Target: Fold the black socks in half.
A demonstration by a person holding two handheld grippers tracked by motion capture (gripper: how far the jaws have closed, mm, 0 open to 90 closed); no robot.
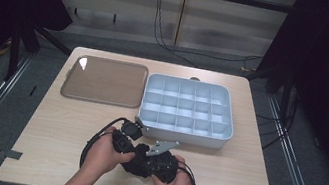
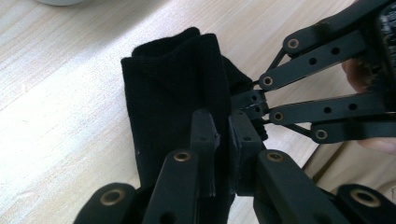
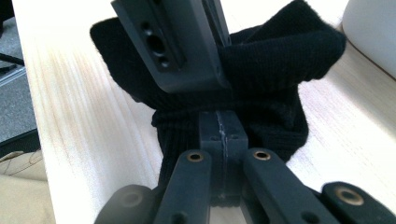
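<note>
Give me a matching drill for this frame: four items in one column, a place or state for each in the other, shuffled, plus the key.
Items:
1. black sock
2. brown tray
3. compartment box
4. left gripper

Place or state:
A. far left of the table, nothing on it
B. jaws closed on the black fabric
C. right of the tray, its cells bare
D. bunched at the near edge, held from both sides

Pairs: 1-D, 2-A, 3-C, 4-B. The right gripper is clamped on the sock too.
</note>
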